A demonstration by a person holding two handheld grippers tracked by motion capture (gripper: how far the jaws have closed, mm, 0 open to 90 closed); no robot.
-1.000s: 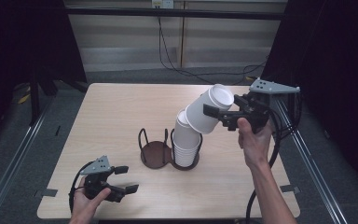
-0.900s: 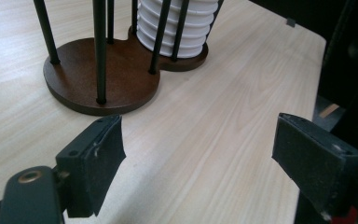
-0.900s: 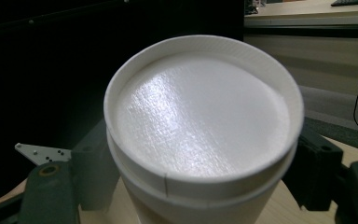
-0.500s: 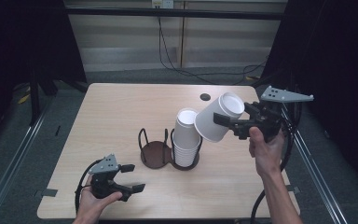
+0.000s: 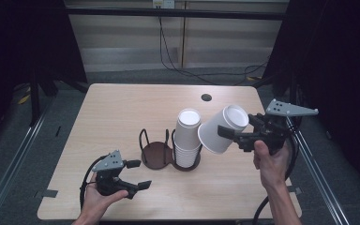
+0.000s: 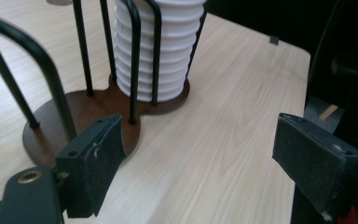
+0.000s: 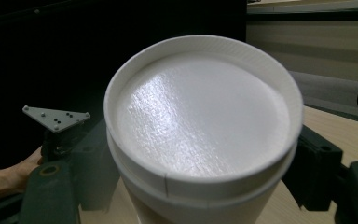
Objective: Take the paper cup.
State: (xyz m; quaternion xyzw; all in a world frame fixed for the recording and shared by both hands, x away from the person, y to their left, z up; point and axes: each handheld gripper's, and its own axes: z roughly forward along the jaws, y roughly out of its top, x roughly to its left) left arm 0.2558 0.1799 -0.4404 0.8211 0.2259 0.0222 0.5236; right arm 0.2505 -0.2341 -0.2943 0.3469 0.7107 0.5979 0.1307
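Observation:
My right gripper [image 5: 228, 136] is shut on a white paper cup [image 5: 222, 129], held tilted in the air just right of the stack, base pointing up and right. In the right gripper view the cup's base [image 7: 205, 112] faces the camera, with one black jaw pressed on each side. A stack of white cups [image 5: 187, 140] stands in the right ring of a black wire holder with a brown base [image 5: 155, 154]; its left ring is empty. My left gripper [image 5: 139, 174] is open near the table's front, left of the holder. Nothing is between its pads [image 6: 98, 158].
A small round hole [image 5: 206, 97] sits in the wooden table [image 5: 122, 108] behind the cups. The table's right edge lies under my right hand. Dark curtains stand on both sides, and cables run across the floor beyond the table.
My right gripper has drawn the cup off the stack and carried it right and down. The left gripper has shifted slightly toward the holder and risen a little.

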